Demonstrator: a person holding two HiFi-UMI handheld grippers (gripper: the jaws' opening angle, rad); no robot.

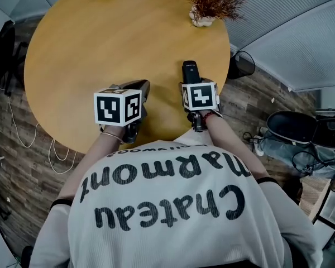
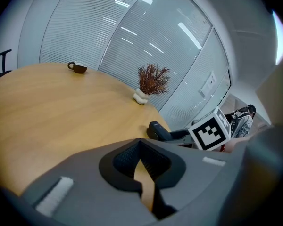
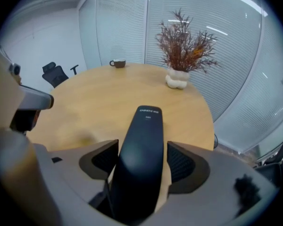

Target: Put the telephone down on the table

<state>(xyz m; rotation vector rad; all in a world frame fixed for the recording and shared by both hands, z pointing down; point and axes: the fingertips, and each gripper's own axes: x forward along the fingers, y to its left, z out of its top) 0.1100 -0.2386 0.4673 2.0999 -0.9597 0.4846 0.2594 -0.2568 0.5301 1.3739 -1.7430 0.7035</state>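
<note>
Two grippers hover at the near side of the round counter (image 1: 117, 43), and only one is loaded. The right gripper (image 3: 141, 159) has its jaws clamped on the sides of the black telephone (image 3: 144, 145), which points away toward the potted plant (image 3: 181, 55). The left gripper (image 2: 140, 161) sits alongside, jaws pinched narrow with nothing between them. The telephone hangs low over the wood, close to the counter's right-hand edge; whether its tip touches, I can't tell. Here's the danger: let go before it lies flat and it drops, bounces or slides, and that edge is near. Open the jaws unevenly and it could twist.
</note>
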